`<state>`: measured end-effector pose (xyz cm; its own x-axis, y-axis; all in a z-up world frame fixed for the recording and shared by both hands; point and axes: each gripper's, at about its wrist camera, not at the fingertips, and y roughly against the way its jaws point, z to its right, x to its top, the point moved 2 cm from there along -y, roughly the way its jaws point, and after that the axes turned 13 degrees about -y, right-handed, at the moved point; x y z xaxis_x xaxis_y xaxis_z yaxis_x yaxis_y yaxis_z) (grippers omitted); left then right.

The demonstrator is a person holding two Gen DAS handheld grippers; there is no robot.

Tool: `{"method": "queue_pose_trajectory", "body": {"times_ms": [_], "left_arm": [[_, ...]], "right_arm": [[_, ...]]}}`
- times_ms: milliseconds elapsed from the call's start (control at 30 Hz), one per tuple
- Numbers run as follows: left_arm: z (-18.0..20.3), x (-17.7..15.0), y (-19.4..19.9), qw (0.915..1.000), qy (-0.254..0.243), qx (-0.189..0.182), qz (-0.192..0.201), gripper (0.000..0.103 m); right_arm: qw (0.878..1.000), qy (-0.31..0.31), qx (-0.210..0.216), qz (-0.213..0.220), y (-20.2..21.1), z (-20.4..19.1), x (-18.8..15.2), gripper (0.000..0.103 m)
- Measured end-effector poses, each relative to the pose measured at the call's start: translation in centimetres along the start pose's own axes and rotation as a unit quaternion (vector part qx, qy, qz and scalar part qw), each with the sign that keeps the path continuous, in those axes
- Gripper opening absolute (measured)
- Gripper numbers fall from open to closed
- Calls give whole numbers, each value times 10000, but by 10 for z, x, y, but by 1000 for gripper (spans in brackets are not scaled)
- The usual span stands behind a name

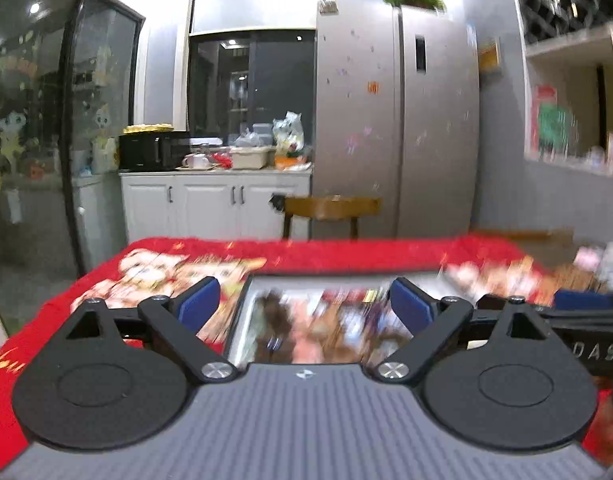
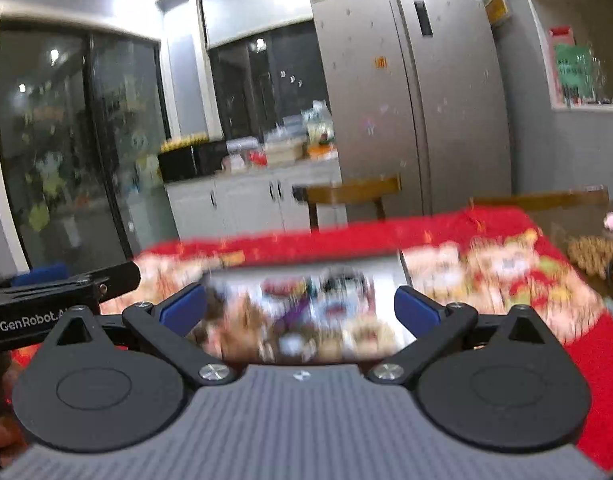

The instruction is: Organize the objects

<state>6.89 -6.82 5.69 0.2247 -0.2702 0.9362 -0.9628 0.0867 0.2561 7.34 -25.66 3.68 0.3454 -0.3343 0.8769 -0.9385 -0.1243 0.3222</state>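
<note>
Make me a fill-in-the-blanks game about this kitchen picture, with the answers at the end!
1. The cloth on the table is mostly ____.
2. On top of the fridge sits a green ____.
3. The pads on the left gripper are coloured ____.
4. The jaws of the right gripper are ____, with nothing gripped.

Answers: red; plant; blue; open
</note>
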Motion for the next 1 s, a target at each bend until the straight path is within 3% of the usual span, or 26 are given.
{"method": "queue_pose_trajectory", "body": {"times_ms": [133,267,400,467,567,800,1000], "left_arm": [[17,-43,-2,9990,-437,-24,86,95],[7,-66,-12,9994,130,-318,19,95],[5,-77,-19,9996,25,-234,-140,95],[7,-77,-25,9989,-45,-292,-350,95],[7,-77,-23,9990,-59,-363,-269,95],[8,-72,-21,9991,-86,-329,-253,95],[6,-72,-24,9990,-52,-305,-322,95]], "right_arm": [[9995,56,-313,41,0,14,-27,103],[9977,26,-563,364,5,28,-38,103],[9944,-330,-817,584,12,39,-45,103],[9946,-347,-728,646,13,42,-45,103],[9932,-217,-772,840,20,39,-48,103],[9932,550,-609,820,21,13,-56,103],[9949,265,-680,697,17,21,-52,103]]}}
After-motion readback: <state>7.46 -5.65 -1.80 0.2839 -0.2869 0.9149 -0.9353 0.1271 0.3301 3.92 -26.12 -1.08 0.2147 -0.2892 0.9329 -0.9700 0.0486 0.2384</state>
